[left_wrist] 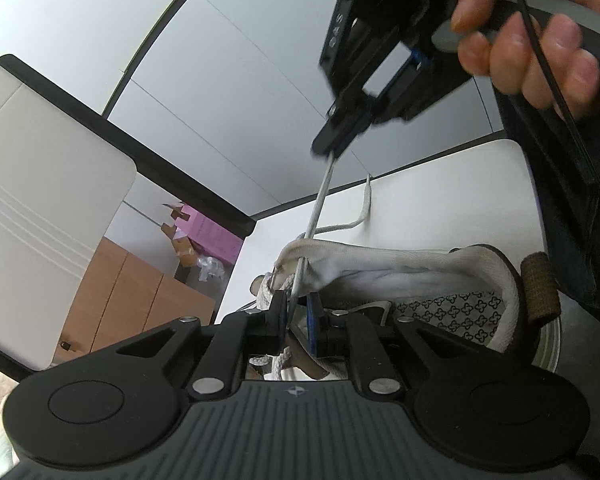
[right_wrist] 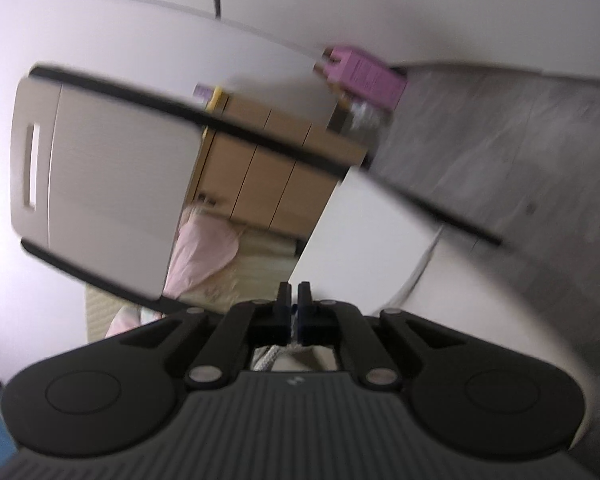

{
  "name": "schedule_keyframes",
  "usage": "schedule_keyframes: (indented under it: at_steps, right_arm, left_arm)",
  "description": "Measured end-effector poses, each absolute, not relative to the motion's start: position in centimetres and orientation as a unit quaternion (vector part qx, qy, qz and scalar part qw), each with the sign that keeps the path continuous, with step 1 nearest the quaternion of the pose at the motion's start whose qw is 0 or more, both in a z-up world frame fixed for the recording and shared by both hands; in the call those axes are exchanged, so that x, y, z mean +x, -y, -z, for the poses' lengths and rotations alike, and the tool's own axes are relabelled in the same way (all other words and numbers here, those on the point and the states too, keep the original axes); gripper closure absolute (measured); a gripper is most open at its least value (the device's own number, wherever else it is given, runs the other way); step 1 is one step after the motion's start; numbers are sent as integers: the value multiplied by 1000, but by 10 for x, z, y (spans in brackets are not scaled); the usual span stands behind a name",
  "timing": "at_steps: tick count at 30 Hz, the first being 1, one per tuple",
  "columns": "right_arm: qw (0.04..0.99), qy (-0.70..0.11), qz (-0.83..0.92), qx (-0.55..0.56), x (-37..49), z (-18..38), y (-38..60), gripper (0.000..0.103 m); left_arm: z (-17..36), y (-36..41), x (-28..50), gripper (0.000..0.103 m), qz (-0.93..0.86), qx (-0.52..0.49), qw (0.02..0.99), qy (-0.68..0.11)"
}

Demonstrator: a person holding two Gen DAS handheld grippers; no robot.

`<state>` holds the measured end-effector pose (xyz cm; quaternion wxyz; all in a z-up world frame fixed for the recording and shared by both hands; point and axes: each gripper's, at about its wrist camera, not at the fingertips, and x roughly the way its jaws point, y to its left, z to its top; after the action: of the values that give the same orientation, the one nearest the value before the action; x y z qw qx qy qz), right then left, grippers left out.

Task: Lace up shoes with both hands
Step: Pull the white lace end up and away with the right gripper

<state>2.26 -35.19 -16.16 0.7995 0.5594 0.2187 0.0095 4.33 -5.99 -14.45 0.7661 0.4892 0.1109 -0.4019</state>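
The shoe (left_wrist: 400,280) lies on its side on the white surface (left_wrist: 440,200), opening toward the left camera, and a lace (left_wrist: 320,204) runs taut from its eyelet area up to the right claw (left_wrist: 332,142). That claw is raised well above the shoe and clenched on the lace; in its own blurred view the jaws stand nearly together with a bit of cord below them. A hand (left_wrist: 528,44) grips its handle from the upper right, tilting the tool down and to the left. The left claw (left_wrist: 298,320) sits low against the shoe's eyelet edge, jaws a little apart with the taut lace passing between them; whether it pinches anything I cannot tell. A second lace end (left_wrist: 364,204) trails loose across the surface behind the shoe. Judging from the tension, a harder pull could drag or lift the shoe if the left claw does not steady it, or the thin lace could slip out of the right claw's grip.
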Motion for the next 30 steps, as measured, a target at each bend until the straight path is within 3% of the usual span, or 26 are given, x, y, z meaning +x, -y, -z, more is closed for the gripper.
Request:
schedule_keyframes:
  at_steps: [7,12,18,23,24,26,30]
  right_arm:
    - [815,-198,58,542,-1,161,392,100]
    - [826,-211,57,520,-7,159,396,96]
    - [838,-203,58,503,-17,147,390,95]
    - [819,-235,-16,523,-10,151,369,93]
    - [808,-246,-36,534,-6,155,362,91]
    - [780,-267,-78,561,2,163,349,60]
    - [756,-281,-119,579,11,166,322,57]
  left_arm:
    - [142,65,43,88,384,490,775,-109]
    - [137,64,43,59,340,472,805,-116]
    - [126,63,34,47,280,409,857,-141]
    - [123,63,18,46,220,302,912,-167]
    - [124,62,16,46,208,285,920,-172]
    - [126,61,14,48,194,244,932,-188]
    - [128,60,18,58,180,207,939,-206]
